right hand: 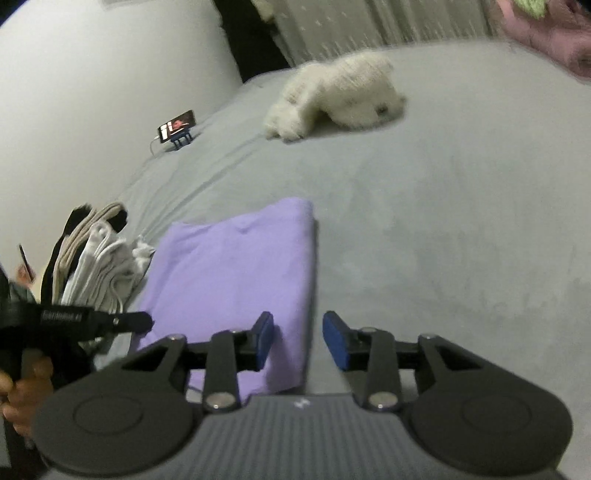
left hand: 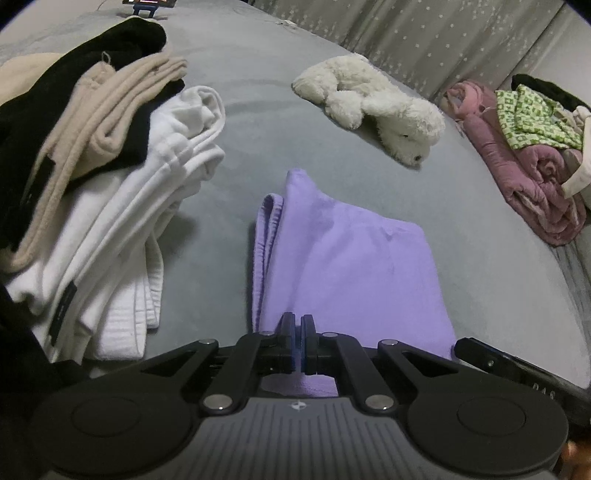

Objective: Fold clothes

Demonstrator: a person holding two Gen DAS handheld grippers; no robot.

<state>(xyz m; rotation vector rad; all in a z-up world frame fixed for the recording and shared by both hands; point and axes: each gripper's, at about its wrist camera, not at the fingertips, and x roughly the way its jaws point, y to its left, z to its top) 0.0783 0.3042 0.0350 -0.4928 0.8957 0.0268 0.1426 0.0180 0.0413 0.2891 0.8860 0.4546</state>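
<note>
- Now the purple garment [left hand: 343,258] lies folded beside the pile of folded clothes [left hand: 103,184].
- Left gripper [left hand: 298,332] hovers over the garment's near edge, fingers pressed together; whether cloth is pinched, I cannot tell.
- Right gripper [right hand: 298,341] gapes empty over its right edge.
- Any lift should hold both near corners level.

The folded lilac fleece garment [left hand: 343,258] has its near edge hidden beneath the left gripper [left hand: 298,343]. Far ahead of the right gripper, the fluffy white plush toy [right hand: 332,96] is motion-blurred, and the quilted pink blanket [right hand: 546,33] is cut off at the frame's corner.

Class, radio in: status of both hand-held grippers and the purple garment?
Left hand-held gripper shut at folded purple cloth garment's near edge. Right hand-held gripper open over its right edge. Garment flat on grey bed. Nothing blocking.
</note>
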